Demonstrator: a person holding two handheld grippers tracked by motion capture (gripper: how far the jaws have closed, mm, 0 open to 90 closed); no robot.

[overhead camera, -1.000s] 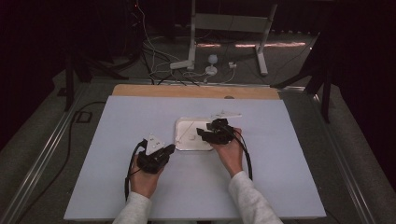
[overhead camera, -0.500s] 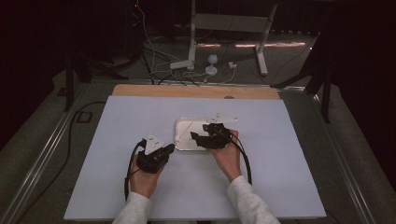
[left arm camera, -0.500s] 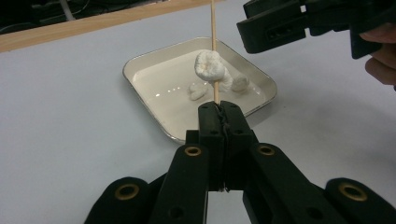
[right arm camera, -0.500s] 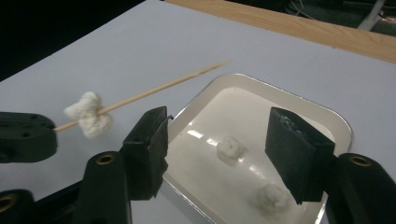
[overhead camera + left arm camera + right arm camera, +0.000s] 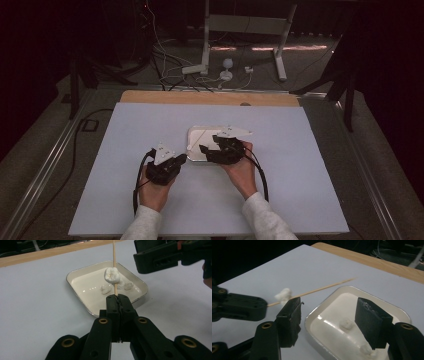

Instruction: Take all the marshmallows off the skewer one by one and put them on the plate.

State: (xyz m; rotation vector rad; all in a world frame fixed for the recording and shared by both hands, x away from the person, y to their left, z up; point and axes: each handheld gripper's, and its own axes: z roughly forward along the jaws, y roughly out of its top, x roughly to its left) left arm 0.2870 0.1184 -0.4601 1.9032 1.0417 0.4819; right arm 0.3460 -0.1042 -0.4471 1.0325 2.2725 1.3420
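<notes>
Now the left claw (image 5: 117,298) clamps a wooden skewer (image 5: 114,255) bearing one marshmallow (image 5: 112,275) at centre frame above the white tray (image 5: 82,281); the right claw (image 5: 328,320), empty, has just been opening.

My right tongs (image 5: 327,320) hang over the near end of the tray (image 5: 329,298), its rim under them. Just to their left my left tongs (image 5: 176,161) and their slanting skewer (image 5: 317,290) bar the way. To the right, bare worktop (image 5: 300,150) lies open.
</notes>
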